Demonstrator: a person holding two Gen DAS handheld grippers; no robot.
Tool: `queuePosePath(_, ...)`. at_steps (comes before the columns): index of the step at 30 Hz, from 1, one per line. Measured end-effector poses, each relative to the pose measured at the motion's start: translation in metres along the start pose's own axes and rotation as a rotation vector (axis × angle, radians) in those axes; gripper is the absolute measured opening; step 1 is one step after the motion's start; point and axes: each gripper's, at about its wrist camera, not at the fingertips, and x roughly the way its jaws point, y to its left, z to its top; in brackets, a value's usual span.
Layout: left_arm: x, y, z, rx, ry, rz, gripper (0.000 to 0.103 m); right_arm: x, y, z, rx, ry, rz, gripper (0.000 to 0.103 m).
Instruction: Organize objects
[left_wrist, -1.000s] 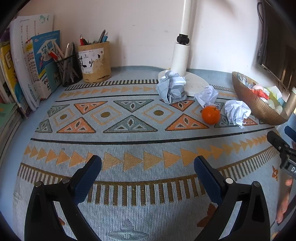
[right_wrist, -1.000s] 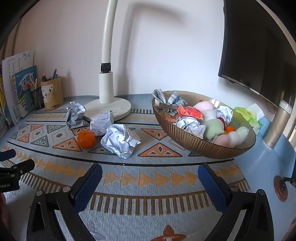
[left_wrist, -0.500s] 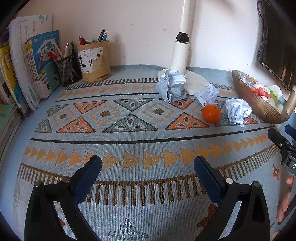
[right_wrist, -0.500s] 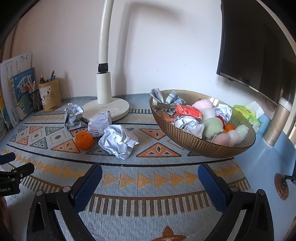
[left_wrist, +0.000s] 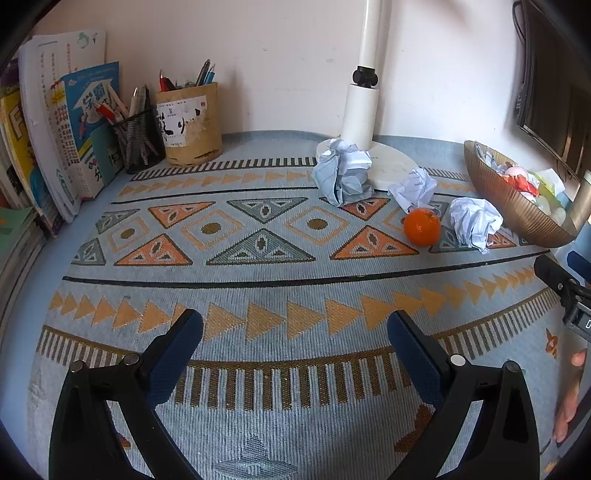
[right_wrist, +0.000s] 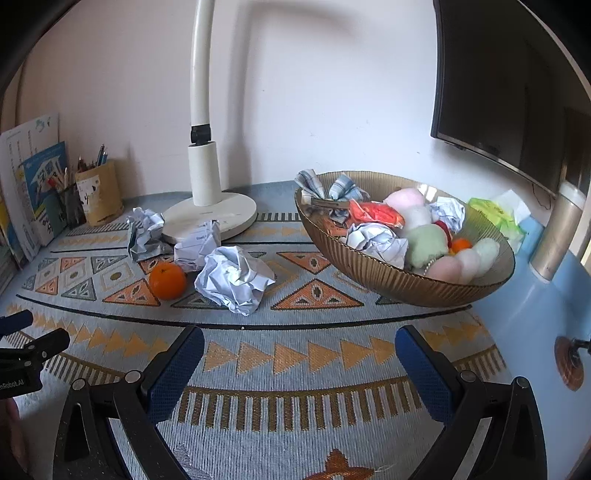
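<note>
An orange (left_wrist: 422, 226) (right_wrist: 167, 280) lies on the patterned mat among three crumpled paper balls: a bluish one (left_wrist: 343, 176) (right_wrist: 145, 234) by the lamp base, a small white one (left_wrist: 413, 188) (right_wrist: 197, 245), and a larger white one (left_wrist: 474, 222) (right_wrist: 234, 278). A ribbed bronze bowl (left_wrist: 506, 208) (right_wrist: 373, 277) at the right holds several soft toys, papers and cloths. My left gripper (left_wrist: 294, 332) is open and empty, well short of the orange. My right gripper (right_wrist: 299, 349) is open and empty, just in front of the large white ball.
A white lamp (left_wrist: 364, 110) (right_wrist: 207, 199) stands at the back. Two pen holders (left_wrist: 190, 123) and standing books (left_wrist: 70, 140) fill the back left. A dark monitor (right_wrist: 509, 92), a metal cylinder (right_wrist: 557, 236) and a tissue pack (right_wrist: 498, 214) are right of the bowl.
The right gripper has moved slightly forward toward the large paper ball and the bowl. The left gripper has barely shifted. No object has moved.
</note>
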Motion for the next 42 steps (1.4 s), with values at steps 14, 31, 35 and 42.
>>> queuePosePath(14, 0.0, -0.001, 0.001, 0.005, 0.0, -0.004, 0.1, -0.002, 0.008, -0.001, -0.04, -0.013, -0.017, 0.103)
queuePosePath(31, 0.003, 0.0, 0.0, 0.005, 0.014, 0.003, 0.1, -0.005, 0.003, -0.004, -0.028, -0.01, 0.031, 0.103)
queuePosePath(35, 0.003, -0.001, 0.0, 0.014, 0.015, 0.007, 0.1, -0.001, 0.004, -0.003, -0.035, 0.008, 0.038, 0.103)
queuePosePath(42, -0.003, 0.004, 0.015, 0.083, 0.039, -0.098, 0.1, 0.009, 0.003, -0.003, -0.036, 0.065, 0.122, 0.103)
